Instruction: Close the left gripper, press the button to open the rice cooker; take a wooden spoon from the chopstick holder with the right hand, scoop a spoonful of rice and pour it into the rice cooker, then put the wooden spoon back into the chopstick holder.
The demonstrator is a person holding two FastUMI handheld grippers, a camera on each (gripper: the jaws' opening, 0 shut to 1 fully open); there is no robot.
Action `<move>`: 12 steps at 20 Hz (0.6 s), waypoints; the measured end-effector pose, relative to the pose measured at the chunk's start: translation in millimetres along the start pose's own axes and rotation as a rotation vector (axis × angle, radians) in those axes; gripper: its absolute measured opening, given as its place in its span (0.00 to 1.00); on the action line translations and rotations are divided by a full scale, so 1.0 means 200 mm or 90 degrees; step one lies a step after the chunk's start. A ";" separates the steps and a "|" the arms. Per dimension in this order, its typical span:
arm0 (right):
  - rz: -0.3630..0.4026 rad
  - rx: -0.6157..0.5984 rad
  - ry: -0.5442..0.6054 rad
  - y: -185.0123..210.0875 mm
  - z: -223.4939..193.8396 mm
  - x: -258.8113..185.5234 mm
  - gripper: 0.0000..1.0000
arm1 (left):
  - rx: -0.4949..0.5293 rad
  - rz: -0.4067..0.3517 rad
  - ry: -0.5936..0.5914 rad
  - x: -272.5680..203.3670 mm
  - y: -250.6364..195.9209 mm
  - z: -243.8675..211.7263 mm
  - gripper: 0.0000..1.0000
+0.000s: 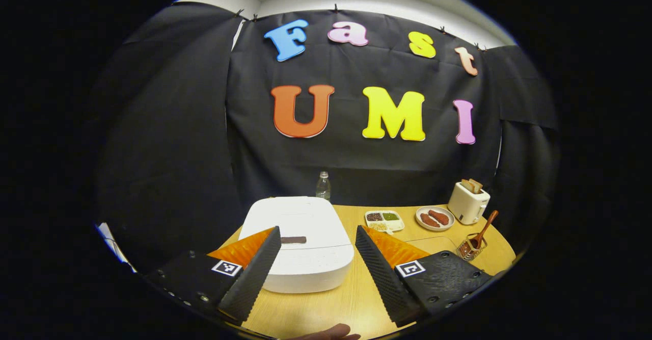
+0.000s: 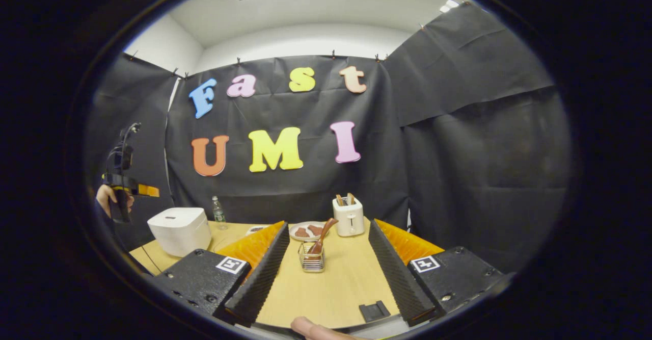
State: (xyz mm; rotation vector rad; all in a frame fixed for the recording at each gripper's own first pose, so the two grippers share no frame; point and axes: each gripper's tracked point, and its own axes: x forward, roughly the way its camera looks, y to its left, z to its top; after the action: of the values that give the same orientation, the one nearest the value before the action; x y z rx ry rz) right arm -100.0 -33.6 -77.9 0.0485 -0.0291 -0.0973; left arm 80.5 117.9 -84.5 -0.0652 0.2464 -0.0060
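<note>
A: Step?
B: Step 1, not begun. Left tool [image 1: 317, 238] wide, above rice cooker [image 1: 298, 243], lower centre; lid down.
A: Next?
B: Narrow fingers, press button [image 1: 293, 239]. Right tool [image 2: 326, 248] wide, empty; wooden spoon [image 2: 322, 237] in chopstick holder [image 2: 311, 258], centre of bench [image 2: 331, 284].

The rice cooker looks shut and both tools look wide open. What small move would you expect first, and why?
Probably closing the left tool. Its fingers stand wide apart above the table, framing the white rice cooker, whose lid is still down. An open tool would likely straddle the dark button on the lid rather than press it. The wooden spoon sits untouched in the chopstick holder.
</note>
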 end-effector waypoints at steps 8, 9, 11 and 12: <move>-0.006 -0.016 0.007 -0.02 0.05 -0.01 0.99 | -0.026 -0.084 -0.094 -0.48 -0.35 0.00 0.94; -0.006 -0.014 0.005 -0.03 0.06 -0.01 1.00 | -0.021 -0.106 -0.107 -0.54 -0.41 -0.01 0.94; -0.004 -0.014 0.000 -0.03 0.07 -0.03 1.00 | -0.012 -0.123 -0.124 -0.65 -0.45 -0.04 0.94; -0.004 -0.015 -0.001 -0.03 0.07 -0.03 1.00 | -0.011 -0.119 -0.128 -0.68 -0.46 -0.07 0.94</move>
State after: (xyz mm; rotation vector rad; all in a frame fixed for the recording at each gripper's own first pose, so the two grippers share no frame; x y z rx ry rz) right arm -107.8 -40.4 -64.0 0.0255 -0.0298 -0.1044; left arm -55.2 27.3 -57.9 -0.1054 0.0380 -0.1828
